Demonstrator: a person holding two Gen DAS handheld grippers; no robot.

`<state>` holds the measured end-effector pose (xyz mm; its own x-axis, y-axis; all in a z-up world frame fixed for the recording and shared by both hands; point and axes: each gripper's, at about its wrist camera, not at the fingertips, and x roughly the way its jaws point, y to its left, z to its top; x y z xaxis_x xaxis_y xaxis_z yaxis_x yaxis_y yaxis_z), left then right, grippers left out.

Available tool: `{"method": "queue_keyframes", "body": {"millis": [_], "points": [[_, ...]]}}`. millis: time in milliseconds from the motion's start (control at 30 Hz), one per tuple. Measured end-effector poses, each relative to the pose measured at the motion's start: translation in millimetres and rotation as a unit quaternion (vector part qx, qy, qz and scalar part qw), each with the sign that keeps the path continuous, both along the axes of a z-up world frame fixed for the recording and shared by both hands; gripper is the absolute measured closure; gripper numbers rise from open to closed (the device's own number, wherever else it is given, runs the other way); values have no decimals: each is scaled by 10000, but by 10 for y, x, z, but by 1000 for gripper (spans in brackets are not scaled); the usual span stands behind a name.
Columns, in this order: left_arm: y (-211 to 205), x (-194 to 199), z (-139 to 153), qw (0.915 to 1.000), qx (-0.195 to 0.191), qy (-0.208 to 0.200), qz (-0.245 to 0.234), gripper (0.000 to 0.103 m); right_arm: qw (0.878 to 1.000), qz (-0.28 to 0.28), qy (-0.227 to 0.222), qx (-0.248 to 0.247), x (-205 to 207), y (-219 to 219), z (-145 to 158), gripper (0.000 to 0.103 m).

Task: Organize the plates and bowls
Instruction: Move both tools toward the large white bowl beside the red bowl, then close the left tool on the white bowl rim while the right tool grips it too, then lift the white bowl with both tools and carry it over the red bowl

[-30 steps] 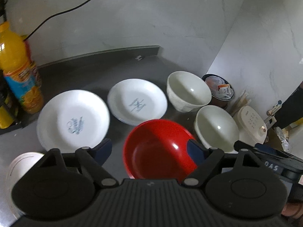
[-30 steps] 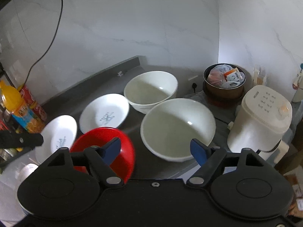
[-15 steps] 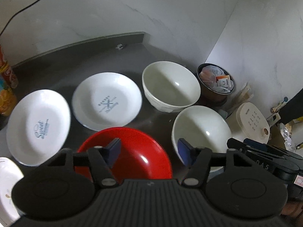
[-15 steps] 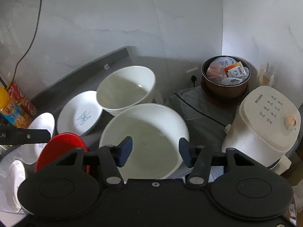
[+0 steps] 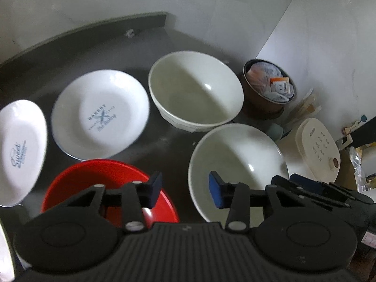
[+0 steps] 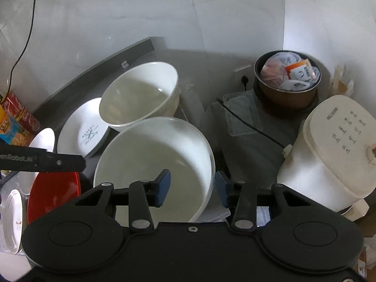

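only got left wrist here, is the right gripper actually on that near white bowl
observer: the right gripper straddles the right rim of the near white bowl, one finger inside and one outside, jaws open and not clamped.
operator: anything right of the bowl i might hit
observer: a grey cloth lies just beside it, with a black cable running across the cloth.

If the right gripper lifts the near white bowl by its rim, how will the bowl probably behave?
The near white bowl looks glazed and glossy, so its rim may slip between the pads of the right gripper. It seems rigid ceramic, probably heavy and breakable. Held at one edge, it would likely tilt.
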<state>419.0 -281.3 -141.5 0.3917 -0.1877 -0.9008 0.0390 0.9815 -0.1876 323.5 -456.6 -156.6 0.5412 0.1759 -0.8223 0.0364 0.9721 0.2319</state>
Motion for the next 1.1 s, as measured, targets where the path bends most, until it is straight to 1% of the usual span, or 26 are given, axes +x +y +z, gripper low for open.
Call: {"method": "queue_keyframes", "body": {"millis": [167,233,267,333,367,467,500,533,600,633,700,767,833,933,1100], "points": [[-114,116,-173,9997,-1,261,-36,65,9998,-30,165,105,35,-66,-127,61],[-171,151,-228,9996,87,268,-79,66,9998,13,192,107,45,-69,-152,61],[-197,172,-256,9995,140,291,-69,68,9997,31,204,118,49,-68,-159,61],[-224,208,-299,9992,197,347,-44,71,9996,56,228,147,62,-71,-173,65],[-248,220,-314,9992,215,339,-53,72,9996,62,245,152,67,-67,-178,69],[-271,263,-397,9986,270,453,-19,80,9995,65,283,131,88,-59,-194,75],[-268,278,-424,9985,231,497,-9,85,9995,54,286,98,89,-58,-193,77],[-266,282,-446,9984,220,524,7,86,9995,42,287,86,99,-56,-194,77],[-265,284,-471,9983,284,509,28,92,9995,4,297,112,103,-66,-194,79],[-258,283,-471,9983,292,506,56,94,9994,-39,306,157,99,-82,-194,80],[-248,283,-462,9982,259,525,92,95,9994,-67,325,123,98,-100,-199,89],[-236,271,-432,9985,251,474,110,95,9993,-44,327,150,98,-117,-201,92],[-206,254,-401,9986,196,460,142,95,9993,-35,294,214,87,-118,-174,92],[-154,231,-333,9989,96,408,186,95,9997,39,196,144,69,-76,-106,92],[-58,169,-147,9996,-14,197,207,95,9999,31,-10,149,9,-20,84,92]]}}
